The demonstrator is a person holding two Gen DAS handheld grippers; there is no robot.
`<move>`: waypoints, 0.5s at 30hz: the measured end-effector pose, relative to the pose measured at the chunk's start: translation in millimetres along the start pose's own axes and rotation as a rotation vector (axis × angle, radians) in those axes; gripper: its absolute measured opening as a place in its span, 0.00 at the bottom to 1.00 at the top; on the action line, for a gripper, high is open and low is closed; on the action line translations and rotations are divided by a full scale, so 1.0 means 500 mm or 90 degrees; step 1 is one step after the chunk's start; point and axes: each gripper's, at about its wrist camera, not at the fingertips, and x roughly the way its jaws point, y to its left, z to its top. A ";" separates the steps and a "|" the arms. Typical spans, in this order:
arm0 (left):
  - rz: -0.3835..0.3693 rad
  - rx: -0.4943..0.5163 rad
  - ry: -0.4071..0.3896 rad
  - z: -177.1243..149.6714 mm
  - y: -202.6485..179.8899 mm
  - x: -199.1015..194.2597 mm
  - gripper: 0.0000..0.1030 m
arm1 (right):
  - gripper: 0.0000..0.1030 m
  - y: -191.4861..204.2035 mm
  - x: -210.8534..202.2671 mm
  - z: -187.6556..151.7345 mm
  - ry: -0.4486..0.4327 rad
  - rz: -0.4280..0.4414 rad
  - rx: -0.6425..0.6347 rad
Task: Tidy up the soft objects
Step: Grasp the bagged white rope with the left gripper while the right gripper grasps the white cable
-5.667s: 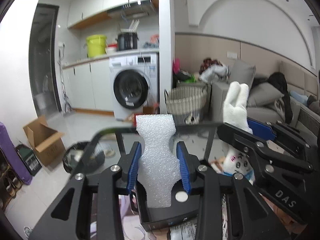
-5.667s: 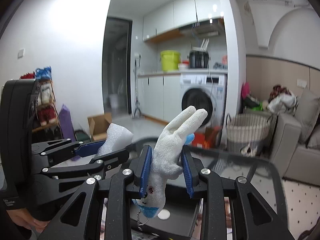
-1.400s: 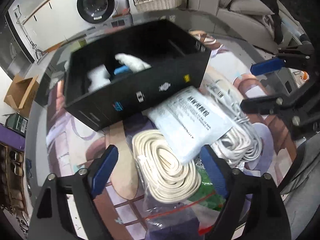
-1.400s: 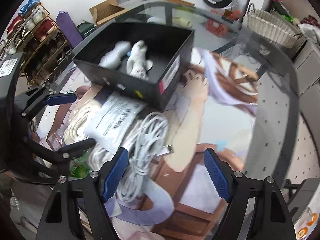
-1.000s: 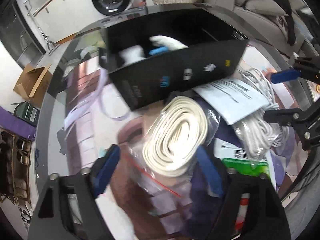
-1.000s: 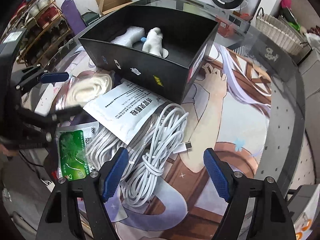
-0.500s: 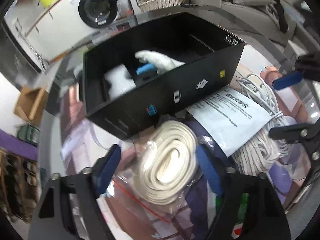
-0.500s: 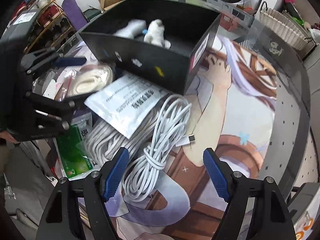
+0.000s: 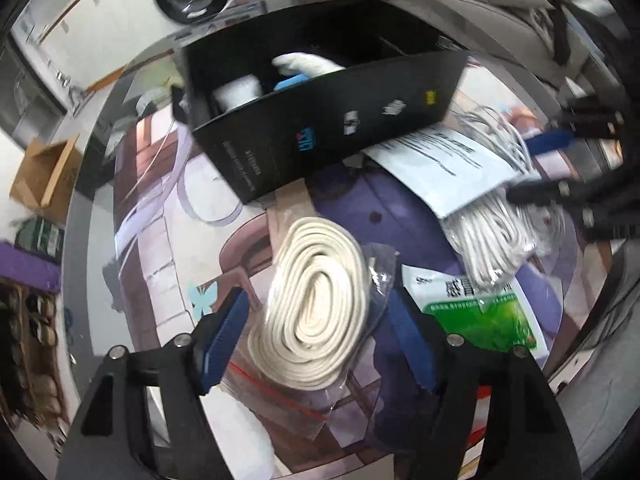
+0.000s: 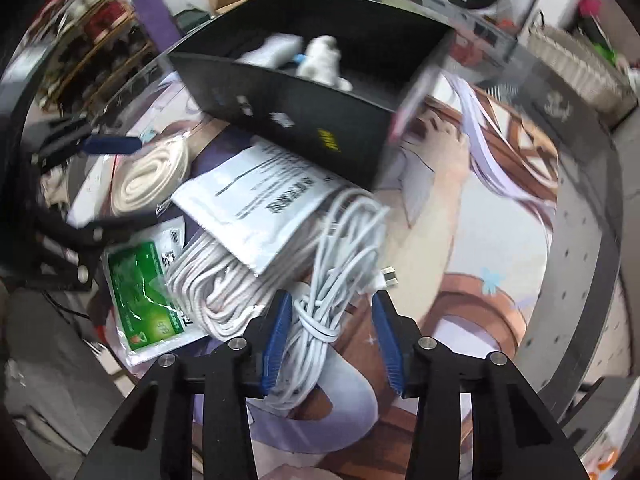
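cream rope coil (image 9: 316, 312): flat oval spiral of off-white cord sealed in a clear bag with a red strip; lies on the printed mat, between the left gripper's fingers.
white cable bundle (image 10: 320, 316): thin glossy white cable, looped and tied round its middle, a plug end at its right; lies between the right gripper's fingers.
left gripper (image 9: 320, 340): blue pads either side of the bagged coil, jaws opening, pads not pressing.
right gripper (image 10: 332, 336): jaws closing round the cable bundle; left pad at the cable, right pad still apart.
white packet (image 10: 260, 200): printed black text, lies over a thicker white cord heap.
green packet (image 10: 140, 284): flat, beside the heap.
black box (image 10: 304, 120): open top; white plush toy (image 10: 322, 60) and white foam piece (image 10: 276, 48) inside.
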 end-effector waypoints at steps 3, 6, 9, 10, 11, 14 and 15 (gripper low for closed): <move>0.018 0.030 -0.002 -0.002 -0.018 0.000 0.72 | 0.43 -0.018 0.005 -0.003 0.008 0.012 0.011; 0.018 0.011 -0.009 0.005 -0.010 0.015 0.57 | 0.44 -0.008 0.015 -0.001 -0.002 -0.007 0.004; 0.013 -0.004 -0.019 0.011 -0.009 0.013 0.42 | 0.34 0.016 0.015 0.002 -0.016 -0.027 -0.027; 0.018 -0.009 -0.023 0.012 -0.002 0.013 0.38 | 0.24 0.025 0.012 0.000 -0.026 -0.024 -0.041; 0.023 -0.015 -0.027 0.014 0.005 0.010 0.36 | 0.24 0.027 0.010 0.000 -0.029 -0.030 -0.046; 0.019 -0.019 -0.030 0.018 0.011 0.007 0.33 | 0.23 0.023 0.004 -0.004 -0.033 -0.034 -0.046; 0.017 -0.020 -0.031 0.017 0.012 0.006 0.32 | 0.23 0.023 0.002 -0.005 -0.033 -0.033 -0.046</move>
